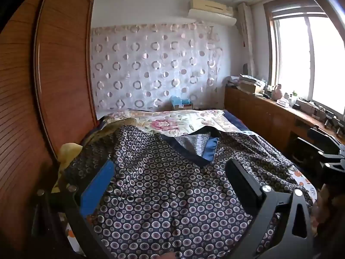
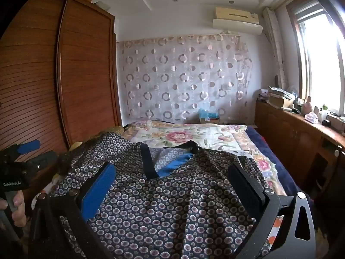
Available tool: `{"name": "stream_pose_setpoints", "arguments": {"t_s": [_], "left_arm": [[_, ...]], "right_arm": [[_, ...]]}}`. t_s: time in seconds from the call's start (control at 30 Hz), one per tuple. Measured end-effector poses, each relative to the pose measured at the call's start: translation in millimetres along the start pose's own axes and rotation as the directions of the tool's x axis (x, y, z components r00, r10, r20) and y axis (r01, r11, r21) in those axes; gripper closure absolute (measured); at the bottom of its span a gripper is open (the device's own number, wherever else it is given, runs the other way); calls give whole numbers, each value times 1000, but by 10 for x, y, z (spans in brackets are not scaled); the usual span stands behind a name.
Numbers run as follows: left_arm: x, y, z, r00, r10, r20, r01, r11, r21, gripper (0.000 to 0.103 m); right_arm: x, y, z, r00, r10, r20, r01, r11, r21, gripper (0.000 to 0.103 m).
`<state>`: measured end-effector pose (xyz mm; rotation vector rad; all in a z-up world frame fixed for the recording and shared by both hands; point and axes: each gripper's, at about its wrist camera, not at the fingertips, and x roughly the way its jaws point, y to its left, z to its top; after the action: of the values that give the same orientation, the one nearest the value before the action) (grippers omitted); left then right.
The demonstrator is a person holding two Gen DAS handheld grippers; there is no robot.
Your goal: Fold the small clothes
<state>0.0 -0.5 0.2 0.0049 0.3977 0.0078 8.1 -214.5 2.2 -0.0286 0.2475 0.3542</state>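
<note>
Garment: we see a dark patterned top with small ring and flower prints, spread across the lower half of both frames on the bed; its V neckline with a navy band and blue lining sits just above frame centre.
Left gripper: our left gripper hangs over the top with its fingers wide apart, a blue pad at lower left and a black one at lower right; nothing is between them. In the right wrist view it shows at the left edge, held by a hand.
Right gripper: our right gripper is likewise spread apart above the cloth, holding nothing.
Bed: a floral bedspread shows beyond the garment, mid-frame.
Room: a wooden wardrobe fills the left, a circle-patterned curtain hangs at centre, an air conditioner sits top centre, and a bright window with a cluttered wooden counter is on the right.
</note>
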Motion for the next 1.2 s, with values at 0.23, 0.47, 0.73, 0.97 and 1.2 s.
{"name": "stream_pose_setpoints", "arguments": {"t_s": [0.23, 0.47, 0.73, 0.97, 1.2], "left_arm": [[23, -2, 19, 1000, -4, -5, 4, 1000, -7, 0], [28, 7, -15, 1000, -3, 5, 3, 1000, -10, 0], [-37, 13, 22, 1000, 2, 9, -1, 1000, -12, 0], [-56, 9, 32, 1000, 4, 12, -4, 1000, -10, 0], [-66, 4, 38, 1000, 5, 14, -5, 1000, -8, 0]], "right_arm": [[-4, 3, 1, 1000, -1, -3, 1, 1000, -1, 0], [-7, 8, -6, 1000, -3, -5, 3, 1000, -2, 0], [-4, 14, 4, 1000, -2, -5, 2, 1000, -1, 0], [-20, -3, 19, 1000, -7, -2, 7, 1000, 2, 0], [14, -10, -5, 1000, -8, -4, 8, 1000, 1, 0]]}}
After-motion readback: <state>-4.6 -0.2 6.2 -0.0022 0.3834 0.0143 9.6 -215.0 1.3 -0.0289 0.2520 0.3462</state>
